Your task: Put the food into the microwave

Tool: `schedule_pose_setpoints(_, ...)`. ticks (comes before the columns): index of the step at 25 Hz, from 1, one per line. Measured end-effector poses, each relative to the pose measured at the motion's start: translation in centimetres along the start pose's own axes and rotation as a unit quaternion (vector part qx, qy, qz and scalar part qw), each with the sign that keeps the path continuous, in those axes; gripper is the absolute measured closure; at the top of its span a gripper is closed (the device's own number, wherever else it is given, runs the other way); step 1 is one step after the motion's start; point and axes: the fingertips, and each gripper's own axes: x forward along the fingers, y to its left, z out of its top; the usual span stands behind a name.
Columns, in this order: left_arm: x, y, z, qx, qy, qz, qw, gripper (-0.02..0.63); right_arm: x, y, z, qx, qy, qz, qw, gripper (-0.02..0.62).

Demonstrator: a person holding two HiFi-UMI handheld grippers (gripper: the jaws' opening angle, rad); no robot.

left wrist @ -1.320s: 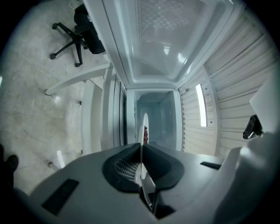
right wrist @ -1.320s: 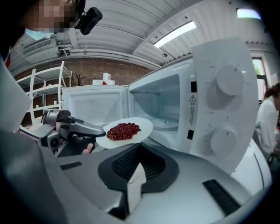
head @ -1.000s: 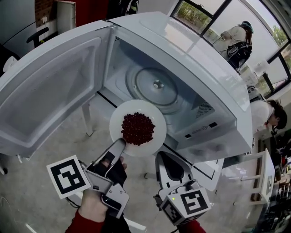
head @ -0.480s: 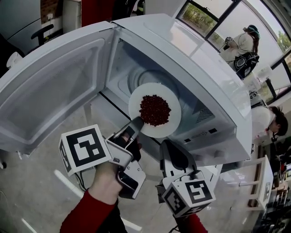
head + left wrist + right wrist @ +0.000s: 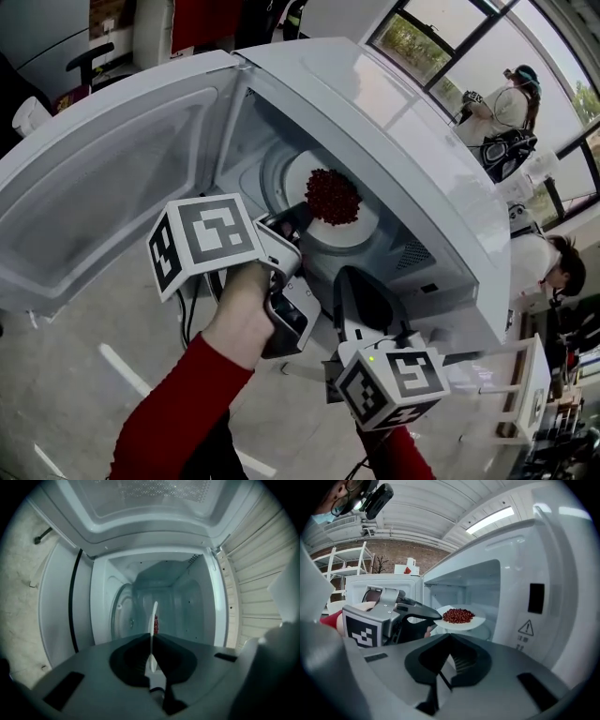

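A white plate [image 5: 349, 225] of red beans [image 5: 332, 195] hangs inside the open microwave [image 5: 403, 122], over its glass turntable [image 5: 277, 171]. My left gripper [image 5: 298, 218] is shut on the plate's near rim and reaches into the cavity. In the left gripper view the plate [image 5: 153, 620] shows edge-on between the jaws of the left gripper [image 5: 152, 641], with the beans [image 5: 155, 624] just behind. My right gripper [image 5: 361, 298] waits below the opening, its jaws together and empty. The right gripper view has the right gripper [image 5: 450, 635] low, with the plate [image 5: 476, 622], beans [image 5: 458, 615] and left gripper [image 5: 437, 617] beyond it.
The microwave door [image 5: 103, 187] stands swung wide to the left. The control panel [image 5: 534, 602] is on the right of the opening. People stand by the windows at the back right [image 5: 511, 103] and at the right edge [image 5: 553, 262]. A white rack [image 5: 525, 375] stands lower right.
The left gripper has carried the plate up and forward, from in front of the microwave into its cavity. The right gripper has risen a little below the opening.
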Motion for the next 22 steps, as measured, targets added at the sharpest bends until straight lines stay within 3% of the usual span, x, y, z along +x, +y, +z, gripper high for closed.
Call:
schedule_pose_setpoints(18, 4.4, 2.3, 1.9, 0.018, 0.020, 0.048, 0.9985, 0.586, 3.5, -0.7, 0.8, 0.029, 0.027, -0.003, 0.999, 0.581)
schedule_pose_setpoints(22, 5.0, 2.3, 2.1, 0.042, 0.031, 0.065, 0.9965, 0.584, 3.6, -0.9, 1.3, 0.022, 0.030, -0.004, 0.999, 0.581)
